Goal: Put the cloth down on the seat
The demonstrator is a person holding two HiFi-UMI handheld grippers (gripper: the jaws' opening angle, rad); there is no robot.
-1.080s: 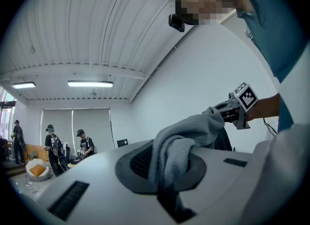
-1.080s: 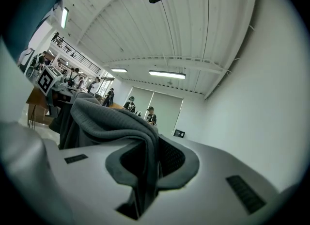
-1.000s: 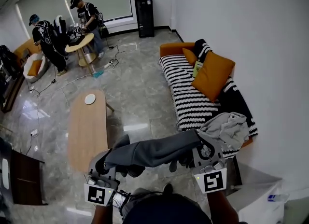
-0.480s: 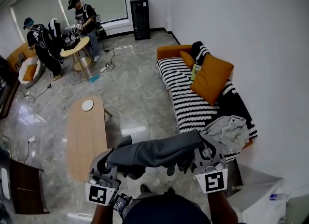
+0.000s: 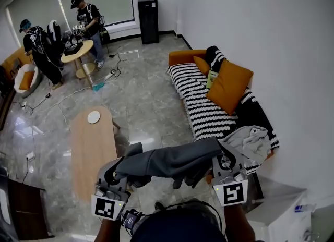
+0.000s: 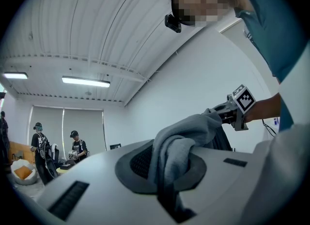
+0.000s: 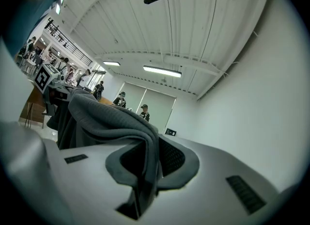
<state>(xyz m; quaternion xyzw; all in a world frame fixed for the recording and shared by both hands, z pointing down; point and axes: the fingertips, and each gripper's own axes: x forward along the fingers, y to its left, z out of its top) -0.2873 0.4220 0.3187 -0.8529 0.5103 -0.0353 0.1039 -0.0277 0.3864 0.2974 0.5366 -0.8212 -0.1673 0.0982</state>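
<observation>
Short of the black-and-white striped sofa seat (image 5: pixel 206 111), a long grey fleece cloth (image 5: pixel 172 160) is stretched crosswise, ends clamped in the left gripper (image 5: pixel 116 172) and the nearer right gripper (image 5: pixel 225 161).

Left gripper (image 5: pixel 119 169), right gripper (image 5: pixel 223 158): pale grey shells, black-white marker cubes (image 5: pixel 106 208); shirt (image 6: pixel 269 20) teal, probably short-sleeved.

Sofa (image 5: pixel 206 111) mid-seat lay bare, reachable from its floor side. Orange cushion (image 5: pixel 228 85) leaned against sofa back; crumpled pale garment (image 5: pixel 253 141) filled sofa's near end. Coffee table (image 5: pixel 91 147) stood well apart, open floor between.
</observation>
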